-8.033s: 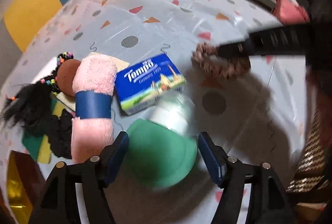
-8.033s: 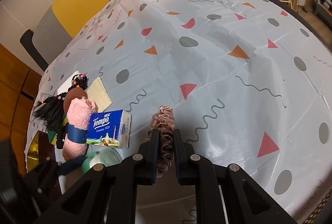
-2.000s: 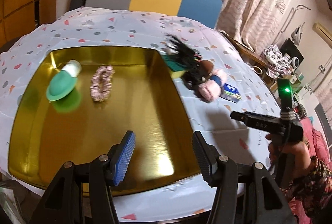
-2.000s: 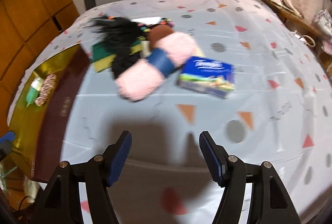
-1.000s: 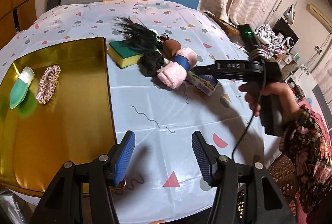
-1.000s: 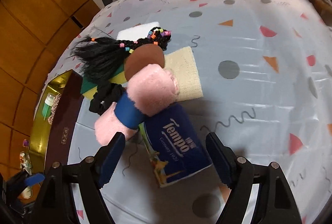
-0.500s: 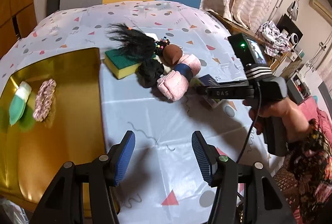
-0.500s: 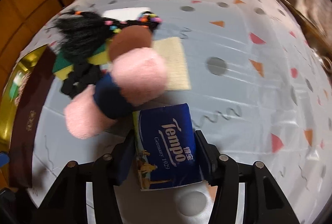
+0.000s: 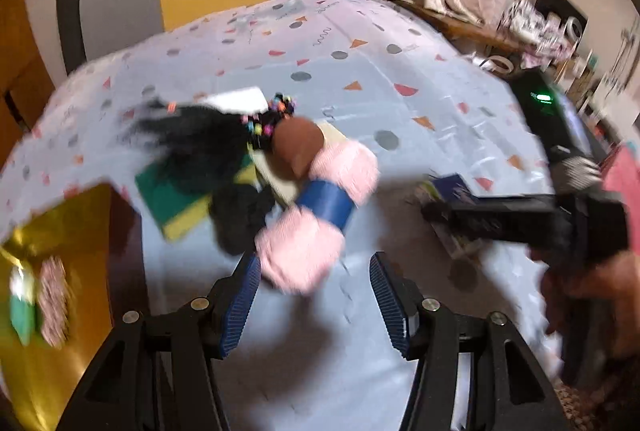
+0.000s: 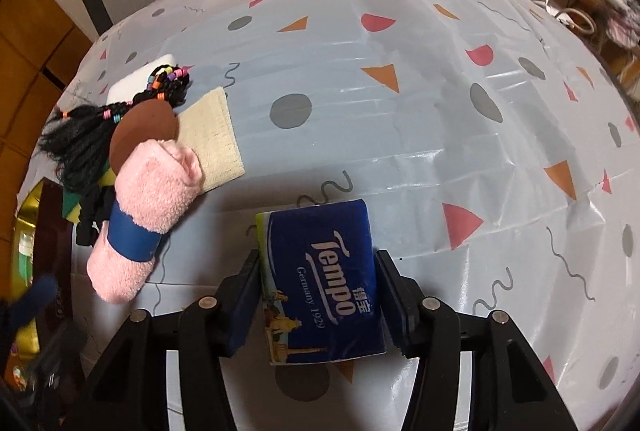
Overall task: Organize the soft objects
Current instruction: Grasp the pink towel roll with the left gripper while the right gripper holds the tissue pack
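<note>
Tissue pack (image 10: 320, 279) is the piece I'm working right now: my right gripper (image 10: 316, 295) has its two pads pressed against the long sides of the blue pack, so it's clamped on it, and the pack looks like it's resting on the tablecloth (image 10: 400, 91) toward the near edge of the table. My left gripper (image 9: 312, 305) has its jaws apart with nothing squeezed between them, and it's hanging right over the near end of the pink rolled towel (image 9: 316, 227) with the blue band, left pad just about at the fluff; the view is smeared, so I can't tell whether it actually touches. The gold tray (image 9: 60, 271) sits at the left edge of the table with the green bottle (image 9: 22, 305) and the pink scrunchie (image 9: 54, 301) lying in it, so I'd say we're partway through, with the pile in the middle (towel, sponge (image 9: 176, 203), black scrunchie (image 9: 240, 215), the doll with the braided hair (image 10: 80, 139), the beige cloth (image 10: 212, 139)) not yet sorted. Next move as I read it: lift the pack straight up without crushing it, carry it over to the tray and set it on a bare bit of gold beside the scrunchie. Left side needs to centre on the towel's band before closing, or the roll will probably squirt out.
</note>
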